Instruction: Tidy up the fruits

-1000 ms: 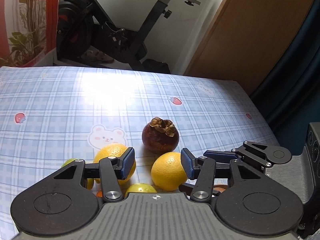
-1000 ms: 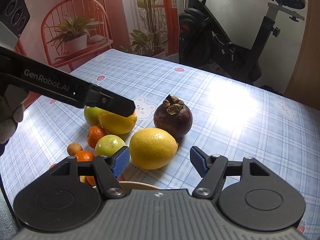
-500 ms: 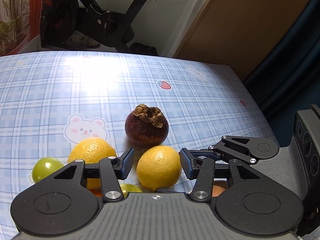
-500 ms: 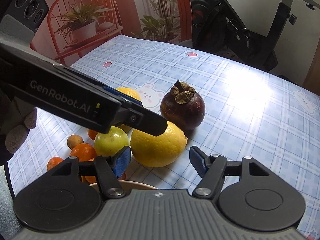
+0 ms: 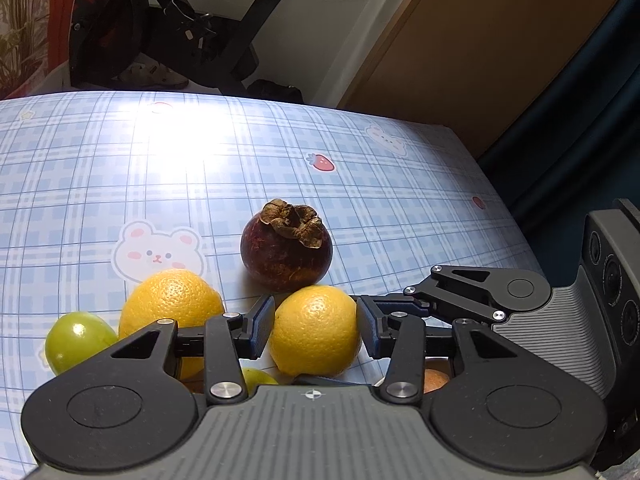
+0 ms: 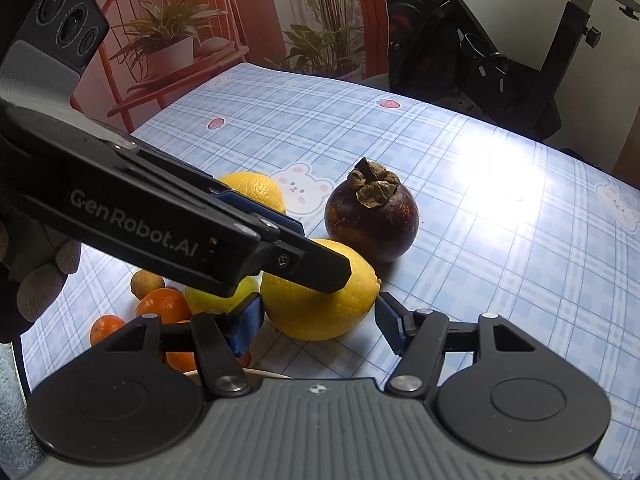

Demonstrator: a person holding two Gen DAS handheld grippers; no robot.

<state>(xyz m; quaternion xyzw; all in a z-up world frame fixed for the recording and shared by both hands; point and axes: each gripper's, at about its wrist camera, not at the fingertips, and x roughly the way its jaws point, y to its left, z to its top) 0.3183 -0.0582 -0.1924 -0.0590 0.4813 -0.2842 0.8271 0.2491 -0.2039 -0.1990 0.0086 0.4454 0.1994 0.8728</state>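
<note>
A yellow lemon [image 5: 316, 330] lies on the blue checked tablecloth [image 5: 360, 184], just in front of a dark purple mangosteen [image 5: 286, 256]. My left gripper [image 5: 316, 328] straddles the lemon; its jaws are closing and both blue pads touch the lemon's sides. In the right wrist view, a left finger [image 6: 304, 260] lies across the lemon [image 6: 320, 308]. My right gripper [image 6: 320, 324] is open, its pads just short of the lemon on either side. The mangosteen [image 6: 372, 224] sits right behind it.
A larger yellow-orange citrus [image 5: 172, 300] and a green fruit [image 5: 76, 340] lie left of the lemon. A yellow-green fruit [image 6: 216, 296], two mandarins [image 6: 164, 304], a small brown fruit [image 6: 146, 283], a pale bowl rim [image 6: 256, 374] and a gloved hand [image 6: 40, 288] are close by.
The left gripper came down and slid around the lemon, and its jaws narrowed until the pads reached it. The right gripper stayed in place with its jaws slightly narrower.
</note>
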